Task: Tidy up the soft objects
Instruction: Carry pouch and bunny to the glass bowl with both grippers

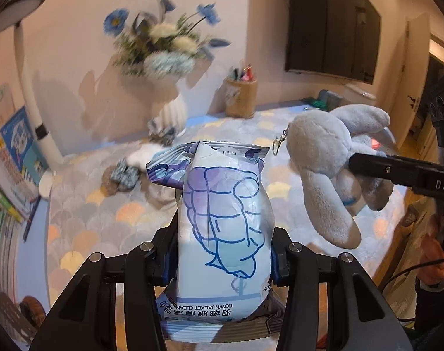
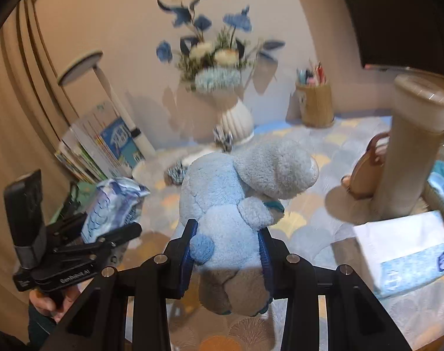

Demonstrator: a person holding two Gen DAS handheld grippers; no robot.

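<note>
The wipes pack (image 1: pixel 225 228) is clamped between the pads of the left gripper (image 1: pixel 223 260), its long axis running straight out along the fingers, the "OPEN" end farthest from the hand and the printed end hanging below the grip. The pack is held clear of the patterned cloth (image 1: pixel 105 219), with scrunchies (image 1: pixel 124 174) lying beyond it near the vase (image 1: pixel 170 108). Further right, the plush toy (image 2: pixel 236 204) is pinched around its middle by the right gripper (image 2: pixel 226 260), body upright along the fingers, head away from the hand and feet dangling beneath the pads. Both loads are carried side by side above the cloth, apart from each other, the toy to the right of the pack. A tissue pack (image 2: pixel 403 248) lies at the right edge, nearer the right gripper, beside a tall cylinder (image 2: pixel 409 152). No bin or tray is visible, so the drop-off spot cannot be told; whichever side it lies on is judged to decide which load is set down first
</note>
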